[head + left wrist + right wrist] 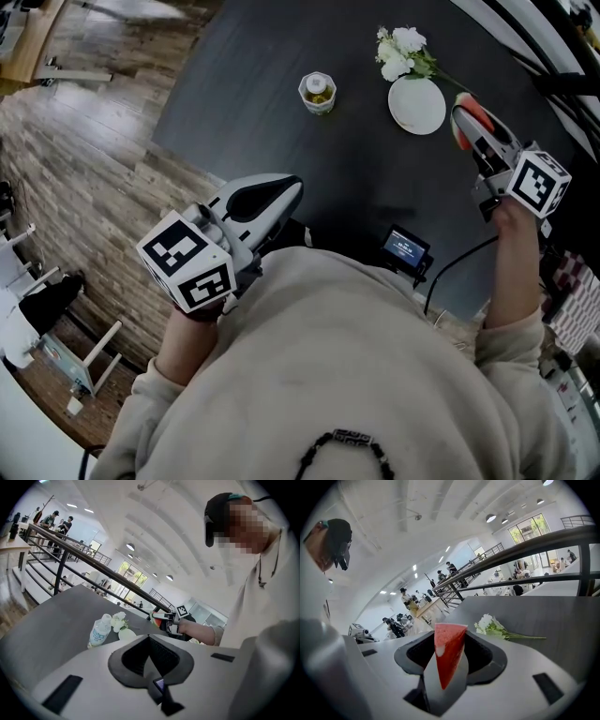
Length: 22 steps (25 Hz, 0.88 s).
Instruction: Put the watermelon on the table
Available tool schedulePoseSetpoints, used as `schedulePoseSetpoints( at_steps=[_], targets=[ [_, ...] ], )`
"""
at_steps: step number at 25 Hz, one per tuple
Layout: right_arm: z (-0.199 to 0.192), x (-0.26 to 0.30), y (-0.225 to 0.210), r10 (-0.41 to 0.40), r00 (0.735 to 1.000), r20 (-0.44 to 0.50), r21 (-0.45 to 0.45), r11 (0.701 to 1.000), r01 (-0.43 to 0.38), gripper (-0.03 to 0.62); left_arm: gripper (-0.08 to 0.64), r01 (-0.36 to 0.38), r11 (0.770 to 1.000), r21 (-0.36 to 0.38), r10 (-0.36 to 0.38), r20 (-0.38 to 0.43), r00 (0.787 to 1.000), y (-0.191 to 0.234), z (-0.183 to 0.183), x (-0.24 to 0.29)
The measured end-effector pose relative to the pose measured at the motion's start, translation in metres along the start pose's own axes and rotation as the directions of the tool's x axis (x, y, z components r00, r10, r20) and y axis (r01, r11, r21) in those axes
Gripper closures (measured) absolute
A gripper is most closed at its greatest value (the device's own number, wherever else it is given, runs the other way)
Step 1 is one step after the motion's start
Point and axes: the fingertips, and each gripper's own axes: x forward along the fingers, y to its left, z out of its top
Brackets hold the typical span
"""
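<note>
Right claw (465, 131), on an arm stretched forward and tilted slightly down, grips the one watermelon slice (448, 653) over the dark desk (281, 84) just beside one white plate (417, 105), while the left claw (291, 187), jaws together and empty, hangs near the body, one bottle (318, 93) and one flower bunch (401, 52) lying beyond.

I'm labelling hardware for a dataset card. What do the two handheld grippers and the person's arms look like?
The left gripper and right gripper each have a pale grey, tapering shell with black inner pads. Each carries a white cube with black square markers: the left cube and the right cube. The person wears a cream sweatshirt; its right sleeve ends short of the wrist.
</note>
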Motion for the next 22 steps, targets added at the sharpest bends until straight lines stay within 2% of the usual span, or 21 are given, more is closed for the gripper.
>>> schedulePoseSetpoints(
  at_steps=[4, 12, 22],
  targets=[
    [-0.009, 0.010, -0.007, -0.001, 1.000, -0.022, 0.005, 1.000, 0.002, 0.385, 0.557, -0.006, 1.000, -0.011, 0.006, 0.003, 1.000, -0.001, -0.005, -0.003],
    [-0.028, 0.031, -0.033, -0.058, 0.995, -0.086, -0.012, 0.998, 0.057, 0.385, 0.558, -0.017, 0.999, -0.052, 0.018, 0.013, 1.000, 0.006, -0.018, -0.004],
    [-0.064, 0.067, -0.075, -0.126, 0.974, -0.188, -0.038, 0.992, 0.121, 0.385, 0.557, -0.045, 0.996, -0.078, 0.047, 0.023, 0.999, 0.014, -0.029, -0.016]
  ],
)
